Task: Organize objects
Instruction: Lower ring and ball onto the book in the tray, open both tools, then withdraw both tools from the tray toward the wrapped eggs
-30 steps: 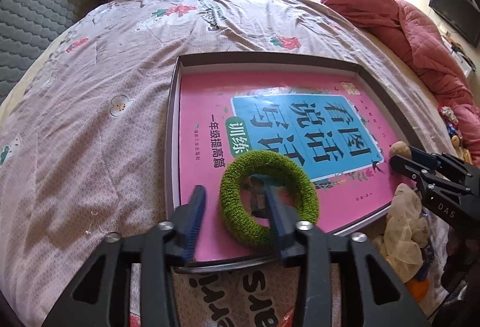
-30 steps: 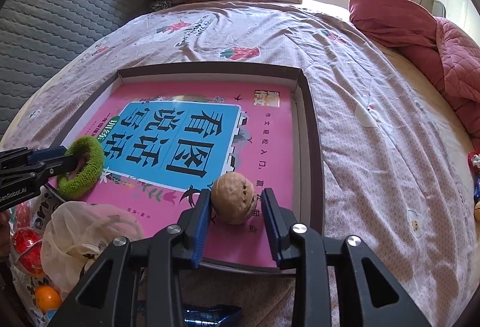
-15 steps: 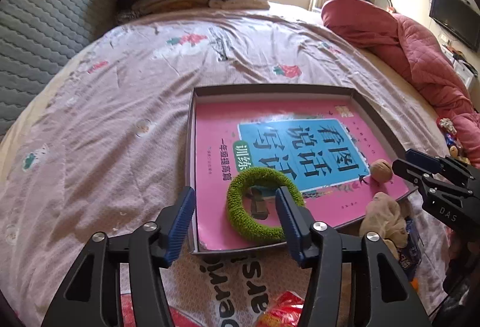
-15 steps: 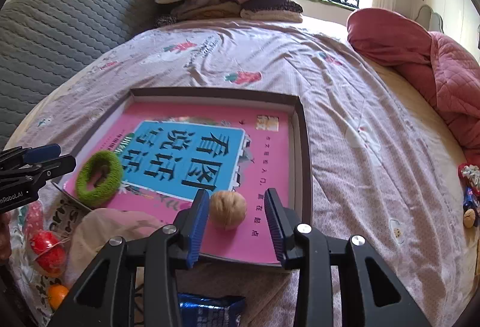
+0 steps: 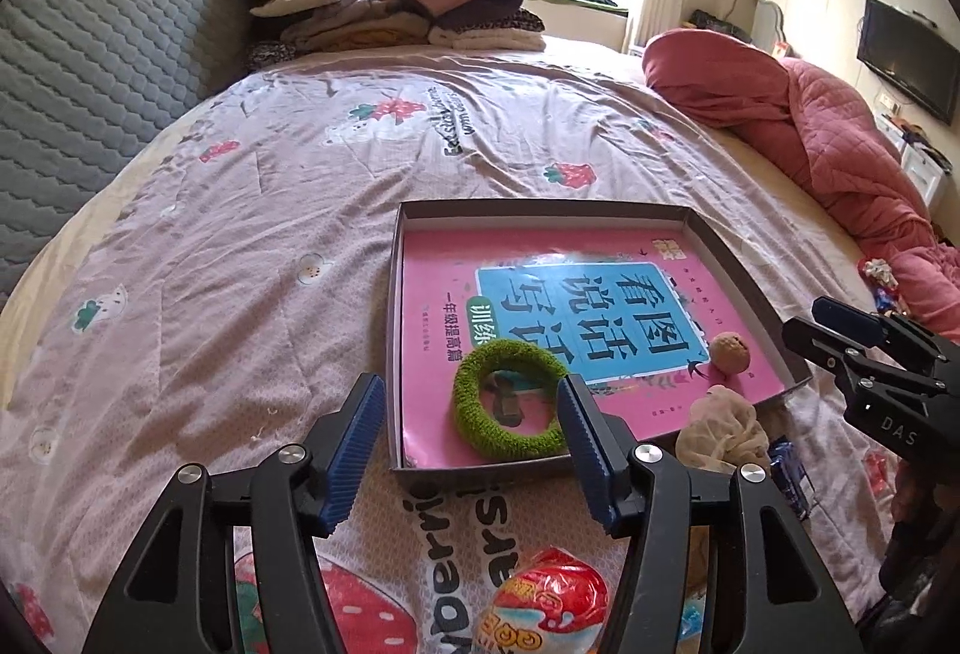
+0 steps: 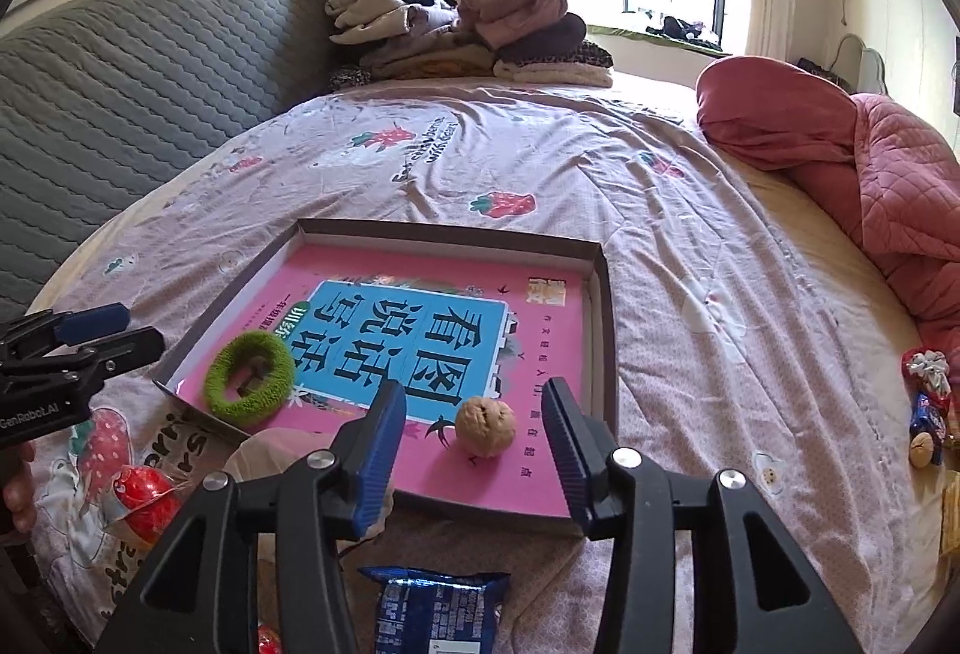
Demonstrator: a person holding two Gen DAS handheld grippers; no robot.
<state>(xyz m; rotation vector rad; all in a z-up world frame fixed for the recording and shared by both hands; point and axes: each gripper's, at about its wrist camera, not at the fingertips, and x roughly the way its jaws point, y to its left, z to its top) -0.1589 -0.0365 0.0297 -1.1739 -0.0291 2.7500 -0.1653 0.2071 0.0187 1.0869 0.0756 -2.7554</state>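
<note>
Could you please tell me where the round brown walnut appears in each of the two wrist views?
Left wrist view: the round brown walnut lies right of centre, near the tray's right edge.
Right wrist view: it sits at lower centre, framed by the blue pads.
Shared landmark: the fuzzy green ring on the pink book.

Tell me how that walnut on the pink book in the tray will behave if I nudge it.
The walnut looks round and hard, so it will probably roll rather than slide on the glossy book cover. It seems light, so even a slight touch could send it off. The tray's raised rim beside it would likely stop it on that side.
</note>
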